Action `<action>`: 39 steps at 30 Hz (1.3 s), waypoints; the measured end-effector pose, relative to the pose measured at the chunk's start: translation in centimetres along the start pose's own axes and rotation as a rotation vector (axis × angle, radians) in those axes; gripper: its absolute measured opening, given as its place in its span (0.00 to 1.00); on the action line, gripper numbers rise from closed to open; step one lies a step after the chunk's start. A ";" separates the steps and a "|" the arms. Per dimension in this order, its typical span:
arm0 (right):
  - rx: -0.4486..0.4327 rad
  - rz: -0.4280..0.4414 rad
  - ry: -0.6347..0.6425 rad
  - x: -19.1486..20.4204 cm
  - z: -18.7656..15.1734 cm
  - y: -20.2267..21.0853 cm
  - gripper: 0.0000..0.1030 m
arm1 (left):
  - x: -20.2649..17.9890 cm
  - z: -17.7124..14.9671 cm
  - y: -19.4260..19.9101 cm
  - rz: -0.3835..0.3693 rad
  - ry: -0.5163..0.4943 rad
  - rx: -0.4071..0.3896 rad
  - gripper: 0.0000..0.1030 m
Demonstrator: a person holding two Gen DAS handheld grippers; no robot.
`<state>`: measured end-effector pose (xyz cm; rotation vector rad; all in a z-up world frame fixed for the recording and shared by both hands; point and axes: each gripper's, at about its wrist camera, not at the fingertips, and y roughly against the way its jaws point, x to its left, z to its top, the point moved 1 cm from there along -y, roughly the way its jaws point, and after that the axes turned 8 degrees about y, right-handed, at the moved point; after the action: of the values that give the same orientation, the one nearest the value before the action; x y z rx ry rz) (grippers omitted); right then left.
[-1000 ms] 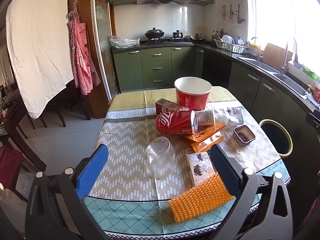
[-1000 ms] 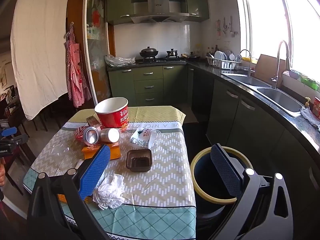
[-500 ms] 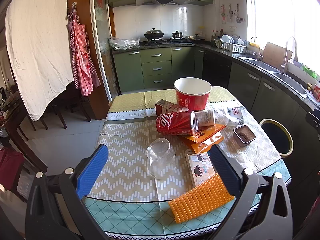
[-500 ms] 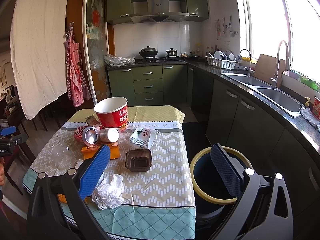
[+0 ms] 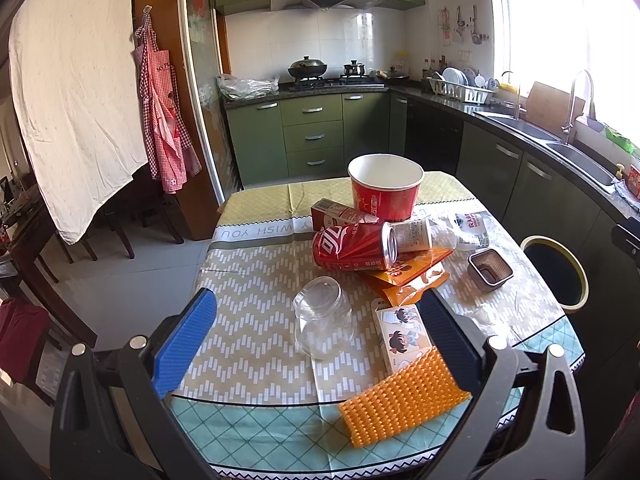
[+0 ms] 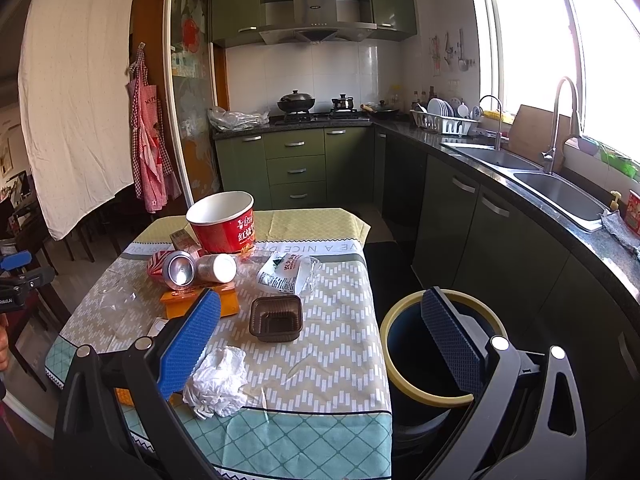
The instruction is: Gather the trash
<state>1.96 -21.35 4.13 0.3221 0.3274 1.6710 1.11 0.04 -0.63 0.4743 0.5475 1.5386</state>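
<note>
On the worktop (image 5: 256,280), trash is scattered: a clear plastic cup (image 5: 322,322) on its side sits between the left tongs' (image 5: 316,340) fingers, not touched. Left tongs wide apart, holding nothing. An orange spiky mat (image 5: 402,398) lies at the near edge, under the right-hand finger, overlapping a small cartoon-print carton (image 5: 400,332). Further back: a red soda can (image 5: 352,246) lying on orange snack wrappers (image 5: 416,274), a second can-like container (image 5: 412,234) just beside it, a small red carton (image 5: 340,214), and a red paper bucket (image 5: 384,190) upright behind them. Brown plastic tray (image 5: 490,270) off to the right, a crumpled clear label-printed bag (image 5: 466,230) near it.

Right tongs (image 6: 320,340) also wide apart, empty. They hover over the worktop's right edge (one finger above the cloth, the other in front of the bin). A crumpled white tissue (image 6: 218,382) lies just beside the blue finger pad (image 6: 190,344); contact can't be told. The brown tray shows ahead between the fingers.

Trash bin (image 6: 400,356), yellow rim, stands on the floor just beside the worktop, open.

At the right view's left edge, the left tongs and part of a hand (image 6: 3,350) are visible.
</note>
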 end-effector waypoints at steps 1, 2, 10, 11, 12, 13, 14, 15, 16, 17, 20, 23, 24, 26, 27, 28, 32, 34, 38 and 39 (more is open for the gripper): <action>0.008 0.007 -0.007 0.0 0.0 0.0 0.96 | 0.0 0.0 0.0 0.001 -0.002 0.000 0.94; 0.008 0.006 -0.007 0.2 -0.1 0.1 0.96 | -0.1 0.0 -0.1 0.004 -0.004 0.001 0.94; 0.012 0.009 -0.009 -0.2 -0.9 -1.5 0.96 | -0.1 0.0 -0.3 0.006 -0.008 0.001 0.94; 0.013 0.008 -0.008 -0.2 -0.9 -1.5 0.96 | -0.1 0.0 -0.3 0.006 -0.008 0.001 0.94; 0.013 0.008 -0.008 -0.1 -1.0 -1.7 0.96 | -0.1 -0.1 -0.3 0.005 -0.006 0.002 0.94; 0.013 0.009 -0.009 -0.2 -0.9 -1.5 0.96 | -0.1 -0.1 -0.3 0.005 -0.006 0.002 0.94; 0.014 0.009 -0.009 -0.2 -0.9 -1.6 0.96 | -0.2 -0.1 -0.2 0.005 -0.007 0.002 0.94; 0.015 0.008 -0.009 -0.1 -1.0 -1.7 0.96 | -0.1 -0.1 -0.3 0.005 -0.007 0.002 0.94; 0.015 0.009 -0.009 -0.1 -1.0 -1.7 0.96 | -0.2 -0.1 -0.3 0.005 -0.008 0.002 0.94; 0.016 0.010 -0.010 -0.1 -1.2 -1.8 0.96 | -0.2 -0.1 -0.3 0.004 -0.007 0.002 0.94; 0.015 0.010 -0.011 -0.1 -1.2 -1.8 0.96 | -0.2 -0.1 -0.3 0.005 -0.009 0.002 0.94; 0.016 0.010 -0.009 -0.1 -1.2 -1.8 0.96 | -0.2 -0.1 -0.3 0.005 -0.007 0.002 0.94; 0.016 0.010 -0.010 -0.1 -1.2 -1.8 0.96 | -0.2 -0.1 -0.3 0.006 -0.008 0.002 0.94; 0.016 0.012 -0.010 -0.1 -1.2 -1.8 0.96 | -0.3 -0.1 -0.3 0.005 -0.009 0.002 0.94; 0.017 0.010 -0.009 -0.1 -1.2 -1.8 0.96 | -0.3 -0.1 -0.3 0.005 -0.010 0.003 0.94; 0.017 0.010 -0.009 -0.1 -1.3 -1.9 0.96 | -0.3 -0.1 -0.3 0.006 -0.010 0.003 0.94; 0.019 0.011 -0.012 -0.3 -1.3 -1.9 0.96 | -0.3 -0.1 -0.4 0.006 -0.012 0.002 0.94; 0.020 0.014 -0.013 -0.3 -1.3 -1.9 0.96 | -0.3 -0.1 -0.4 0.006 -0.011 0.003 0.94; 0.020 0.013 -0.013 -0.3 -1.4 -2.0 0.96 | -0.3 -0.2 -0.4 0.005 -0.011 0.003 0.94; 0.021 0.012 -0.013 -0.3 -1.5 -2.0 0.96 | -0.3 -0.2 -0.4 0.005 -0.012 0.003 0.94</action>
<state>3.27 -21.45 1.96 0.3507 0.3341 1.6773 1.33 -0.28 -0.97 0.4877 0.5396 1.5393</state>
